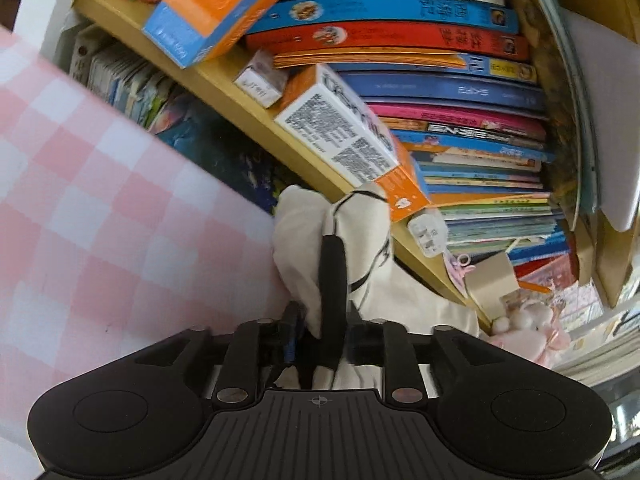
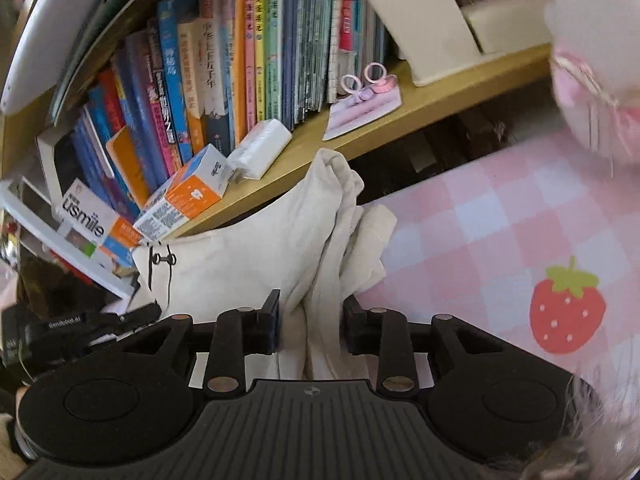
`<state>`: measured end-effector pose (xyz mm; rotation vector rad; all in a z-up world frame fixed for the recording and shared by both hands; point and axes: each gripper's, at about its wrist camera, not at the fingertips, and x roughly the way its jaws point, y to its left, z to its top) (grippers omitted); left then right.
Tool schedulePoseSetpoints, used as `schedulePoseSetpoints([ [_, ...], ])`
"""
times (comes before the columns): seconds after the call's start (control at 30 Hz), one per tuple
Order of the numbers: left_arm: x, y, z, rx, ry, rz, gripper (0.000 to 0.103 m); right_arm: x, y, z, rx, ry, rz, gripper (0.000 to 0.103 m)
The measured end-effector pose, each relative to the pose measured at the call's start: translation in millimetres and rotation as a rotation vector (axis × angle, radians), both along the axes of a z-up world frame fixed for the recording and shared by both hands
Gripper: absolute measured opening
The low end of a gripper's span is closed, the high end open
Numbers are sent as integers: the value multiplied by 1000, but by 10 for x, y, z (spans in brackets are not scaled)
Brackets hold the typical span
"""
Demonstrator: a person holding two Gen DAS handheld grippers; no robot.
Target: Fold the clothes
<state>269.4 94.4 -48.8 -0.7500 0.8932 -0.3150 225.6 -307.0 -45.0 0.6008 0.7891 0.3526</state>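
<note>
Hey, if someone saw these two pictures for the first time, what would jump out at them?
Probably the cream garment, bunched between the jaws of both the right tool and the left tool. Behind it runs a wooden shelf crammed with colourful books. Below lies a pink checked cloth with a red strawberry on the right.

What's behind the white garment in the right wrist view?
Behind the white garment runs a wooden shelf carrying books and an orange and white box. The garment covers part of the shelf edge and the dark gap below it.
</note>
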Motion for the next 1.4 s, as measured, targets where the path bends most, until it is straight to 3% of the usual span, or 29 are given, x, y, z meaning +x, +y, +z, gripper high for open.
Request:
schedulePoseSetpoints([
  [0.07,-19,12,26,15,1,8,35,-1,-5,-1,2,0,0,28],
  [0.17,-70,18,129,70,-4,18,46,-28,-11,63,-30,-1,-15,40],
  [0.33,-239,63,385,194,-50,-7,50,-138,-107,191,-60,-4,-79,45],
  [0.67,-730,110,639,283,-65,51,58,-541,-72,394,-195,-15,-125,59],
  [0.83,-982,-8,703,320,-63,46,63,-789,42,456,-273,-29,-104,63],
  [1.07,-1286,-277,751,430,-72,26,68,-1121,189,524,-383,-56,-84,70],
  [1.23,-1481,-481,841,524,-101,15,79,-1351,268,539,-459,-67,-77,80],
  [1.4,-1637,-649,923,559,-133,9,85,-1585,335,568,-513,-91,-80,86],
])
